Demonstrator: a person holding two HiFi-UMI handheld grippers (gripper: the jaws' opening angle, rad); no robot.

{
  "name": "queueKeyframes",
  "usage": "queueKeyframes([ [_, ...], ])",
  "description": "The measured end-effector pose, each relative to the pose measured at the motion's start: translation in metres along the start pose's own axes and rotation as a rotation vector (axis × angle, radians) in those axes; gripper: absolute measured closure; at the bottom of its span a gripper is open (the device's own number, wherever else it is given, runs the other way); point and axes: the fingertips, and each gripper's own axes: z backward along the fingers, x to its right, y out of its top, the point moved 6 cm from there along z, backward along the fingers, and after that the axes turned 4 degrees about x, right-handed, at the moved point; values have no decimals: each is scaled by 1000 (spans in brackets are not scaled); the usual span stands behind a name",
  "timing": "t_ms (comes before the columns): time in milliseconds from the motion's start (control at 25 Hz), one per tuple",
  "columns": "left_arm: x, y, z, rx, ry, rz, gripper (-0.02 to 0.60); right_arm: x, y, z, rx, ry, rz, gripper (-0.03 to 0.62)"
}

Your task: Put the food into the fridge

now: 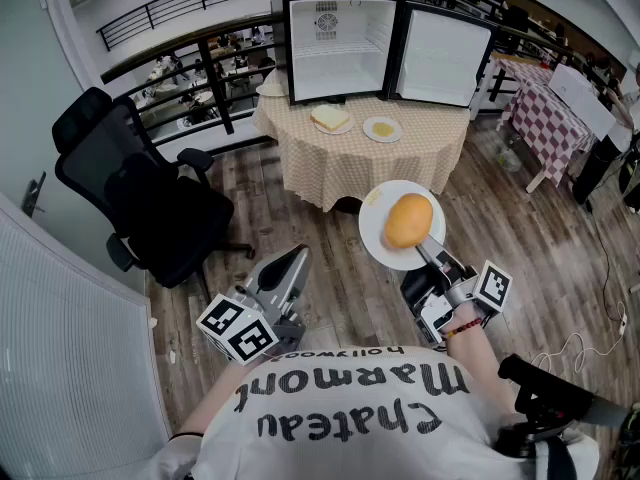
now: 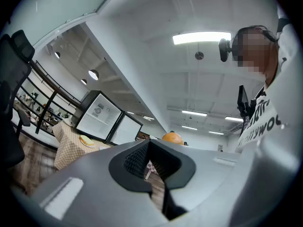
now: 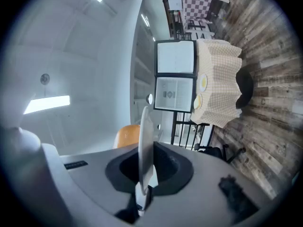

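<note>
My right gripper [image 1: 425, 251] is shut on the near rim of a white plate [image 1: 378, 236] that carries a round orange bun [image 1: 408, 220], held over the wooden floor in front of the table. In the right gripper view the plate [image 3: 145, 141] stands edge-on between the jaws of the right gripper [image 3: 144, 193], with the bun [image 3: 127, 136] to its left. My left gripper [image 1: 295, 260] hangs lower left, jaws together and empty; the left gripper [image 2: 151, 174] shows only a thin slit. The small fridge [image 1: 340, 48] stands open on the table, its door [image 1: 440, 58] swung right.
The round table [image 1: 300, 158] has a checked cloth and two plates: bread slice [image 1: 330, 120] and a yellow food [image 1: 382, 129]. A black office chair [image 1: 150, 198] stands left. A red-checked table [image 1: 560, 118] is at right; a railing runs behind.
</note>
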Motion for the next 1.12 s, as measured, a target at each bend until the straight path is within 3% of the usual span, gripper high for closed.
queueKeyframes([
  [440, -3, -4, 1, -36, -7, 28, 577, 4, -2, 0, -12, -46, 26, 569],
  [680, -2, 3, -2, -42, -31, 7, 577, 1, -3, 0, 16, -23, -3, 569],
  [880, -49, 7, 19, -60, -57, -30, 577, 31, -37, -25, 32, -65, -1, 569],
  [1120, -92, 1, 0, -81, -54, -3, 577, 55, -27, -61, 22, -75, 15, 569],
])
